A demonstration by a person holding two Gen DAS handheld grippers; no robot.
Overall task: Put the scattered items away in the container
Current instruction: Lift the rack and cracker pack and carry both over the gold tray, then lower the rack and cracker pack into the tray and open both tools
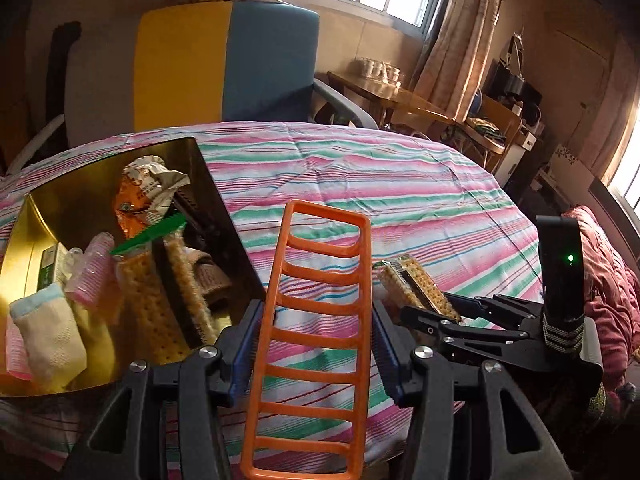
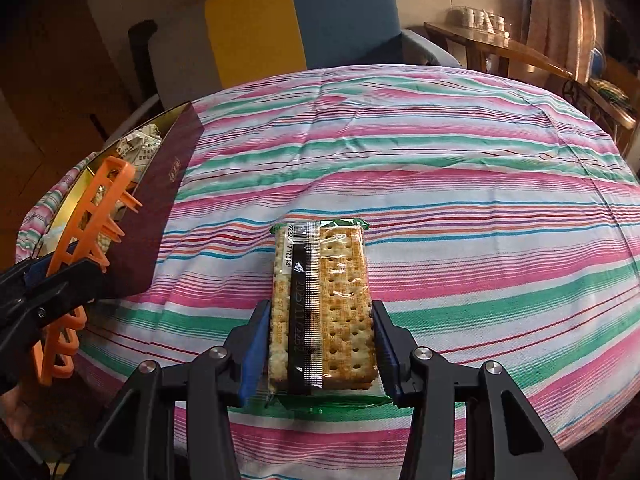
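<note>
Where striped cloth covers table, left hand-held gripper clamps orange rack, right hand-held gripper clamps crackers.

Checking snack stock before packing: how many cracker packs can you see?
2: one cracker pack is gripped by the right gripper over the striped cloth; another lies in the gold box. More may be buried.
</note>
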